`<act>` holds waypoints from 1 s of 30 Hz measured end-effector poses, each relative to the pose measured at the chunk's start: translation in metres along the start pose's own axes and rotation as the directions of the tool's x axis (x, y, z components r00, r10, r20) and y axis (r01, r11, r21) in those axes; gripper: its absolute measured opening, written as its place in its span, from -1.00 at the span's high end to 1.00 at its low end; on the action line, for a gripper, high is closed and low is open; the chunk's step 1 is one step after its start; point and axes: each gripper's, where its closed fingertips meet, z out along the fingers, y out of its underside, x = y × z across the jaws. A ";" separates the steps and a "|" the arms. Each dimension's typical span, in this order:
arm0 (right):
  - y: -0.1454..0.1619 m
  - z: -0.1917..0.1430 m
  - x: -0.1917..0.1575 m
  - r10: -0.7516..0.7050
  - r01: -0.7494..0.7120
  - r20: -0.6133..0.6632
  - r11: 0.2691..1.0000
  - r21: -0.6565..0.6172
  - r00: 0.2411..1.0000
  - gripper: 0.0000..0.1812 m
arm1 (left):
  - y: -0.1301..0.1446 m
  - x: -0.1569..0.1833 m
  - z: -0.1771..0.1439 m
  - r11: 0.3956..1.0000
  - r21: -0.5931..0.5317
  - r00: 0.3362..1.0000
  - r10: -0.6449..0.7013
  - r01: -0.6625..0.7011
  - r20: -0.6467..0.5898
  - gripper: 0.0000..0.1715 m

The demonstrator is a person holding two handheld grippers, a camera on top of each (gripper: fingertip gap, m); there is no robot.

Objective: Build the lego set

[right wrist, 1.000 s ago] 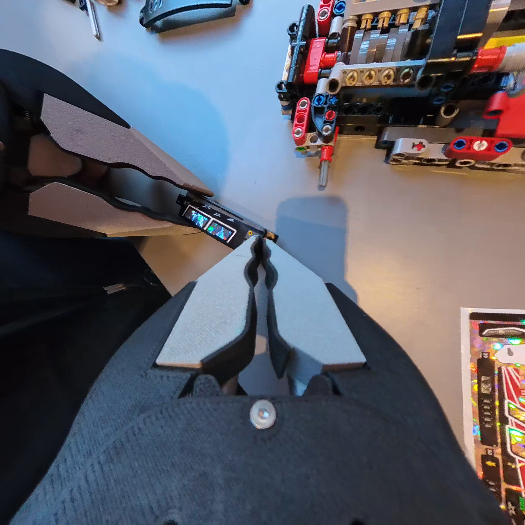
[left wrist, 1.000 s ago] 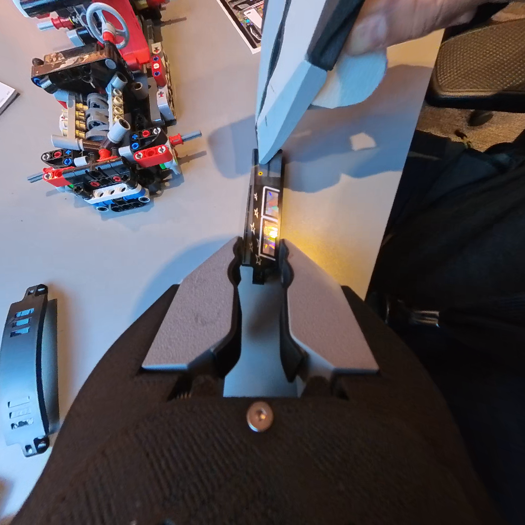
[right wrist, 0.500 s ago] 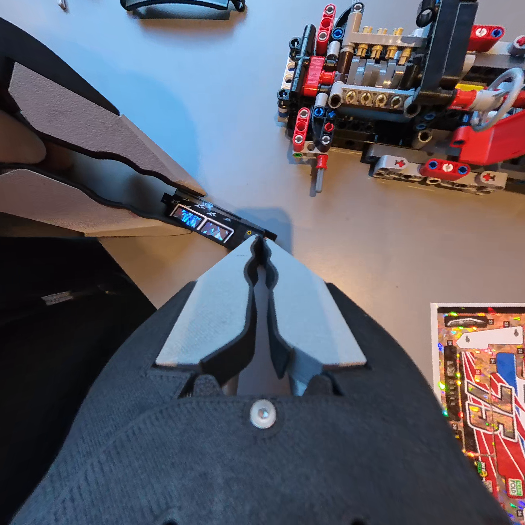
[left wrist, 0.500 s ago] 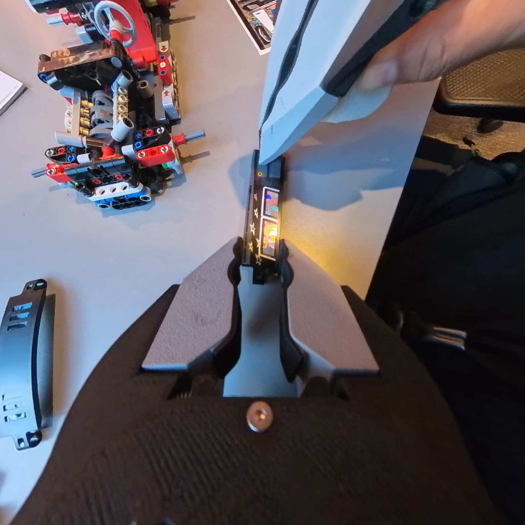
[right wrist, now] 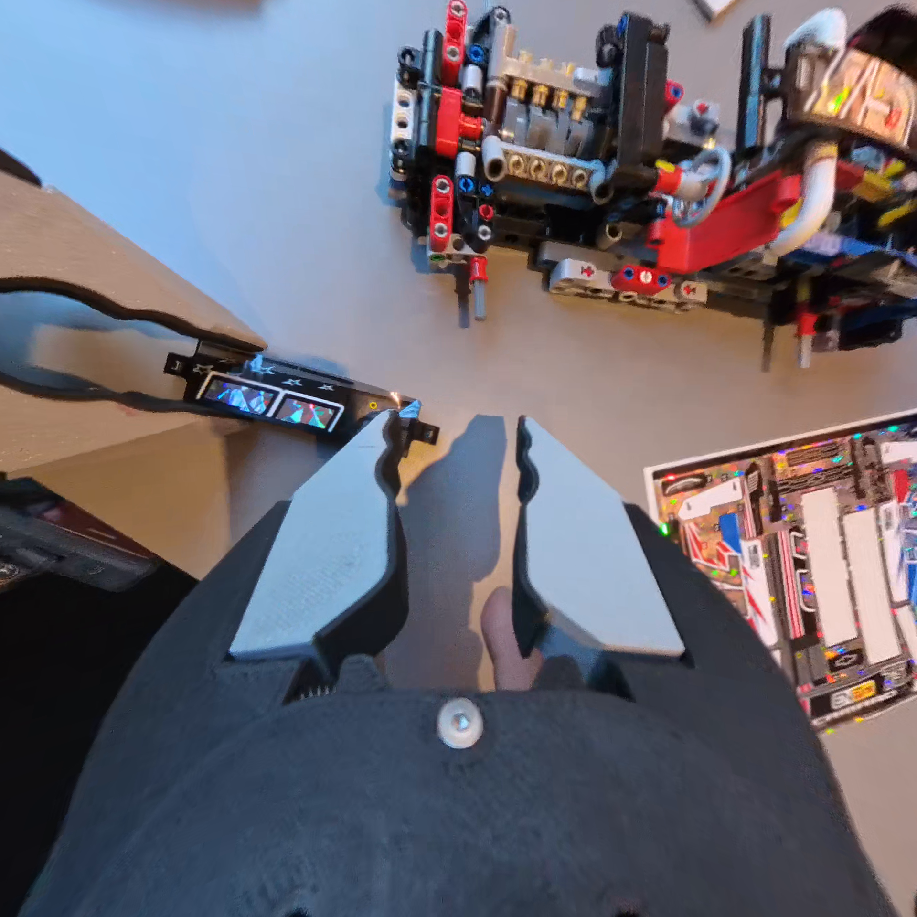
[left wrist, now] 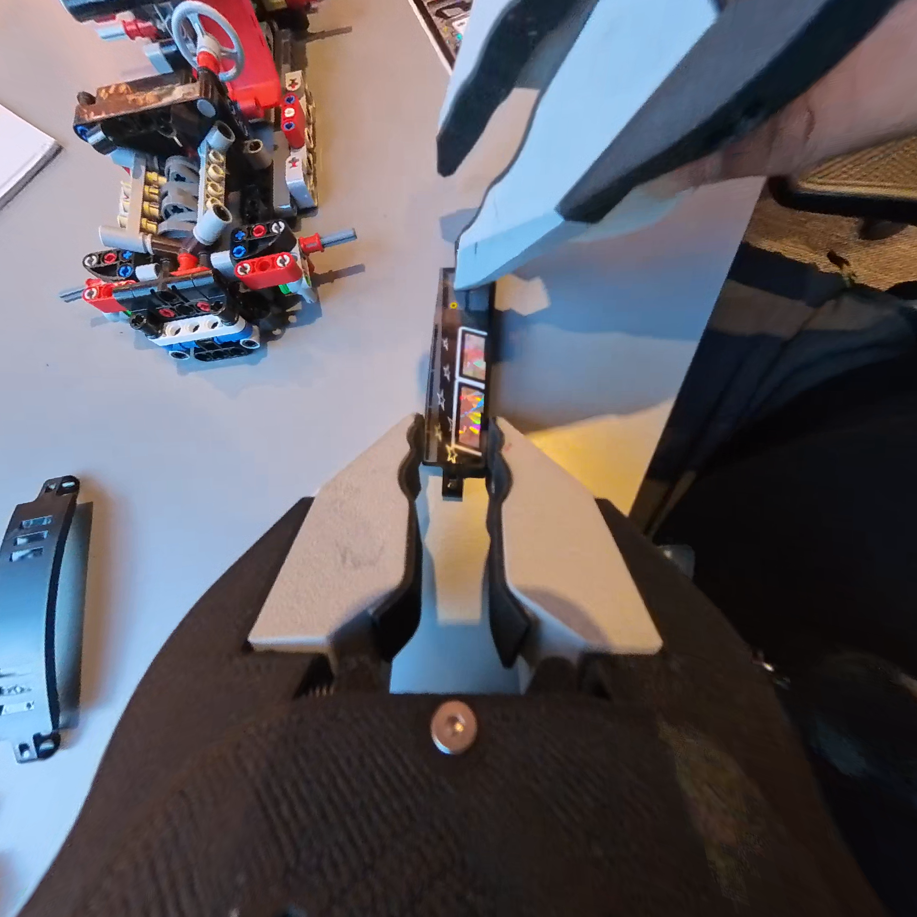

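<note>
Lego panel (left wrist: 459, 382), a long black piece carrying two shiny foil stickers and small stars, is clamped at its near end between the jaws of the left gripper (left wrist: 454, 444), out over the near right edge of the table (left wrist: 208, 436). Gripping it by one end leaves the stickered face and the far end exposed, which looks deliberate: the decorated surface stays free for pressing or checking, and the far tip can be reached by the other tool.

Right gripper (right wrist: 454, 422) has its jaws spread apart and holds nothing; in its own view its left finger (right wrist: 342, 521) lies at or over the panel's far end, though whether it touches cannot be told. A bare fingertip shows in the gap behind its jaws. To its right, near the table edge, lies the sticker sheet (right wrist: 814, 556), several shapes already gone from it, handy to the right side for the next peel.

In the left wrist view a curved black panel (left wrist: 37, 615) waits at the near left, apparently set aside for later.

Farther off stands the partly built car (left wrist: 198, 198), red, black and grey, with a steering wheel and an engine block, kept well apart from the held panel so both tools have room.
</note>
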 end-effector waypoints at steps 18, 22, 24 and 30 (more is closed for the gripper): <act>-0.043 -0.037 -0.053 0.098 -0.363 0.736 0.908 0.210 0.670 1.00 | -0.005 -0.001 0.003 0.998 0.005 0.997 0.056 -0.056 0.052 0.74; -0.017 -0.001 -0.036 0.102 -0.243 0.574 0.954 0.174 0.812 1.00 | -0.004 -0.001 0.003 0.999 0.005 0.999 0.034 -0.034 0.038 0.74; -0.006 0.008 -0.004 0.164 -0.252 0.431 0.955 0.157 0.887 1.00 | -0.004 -0.003 0.003 1.000 0.004 0.999 0.021 -0.022 0.038 0.74; -0.022 0.004 -0.038 0.126 -0.270 0.514 0.938 0.217 0.849 1.00 | -0.003 -0.003 0.003 1.000 0.003 0.999 0.017 -0.017 0.036 0.74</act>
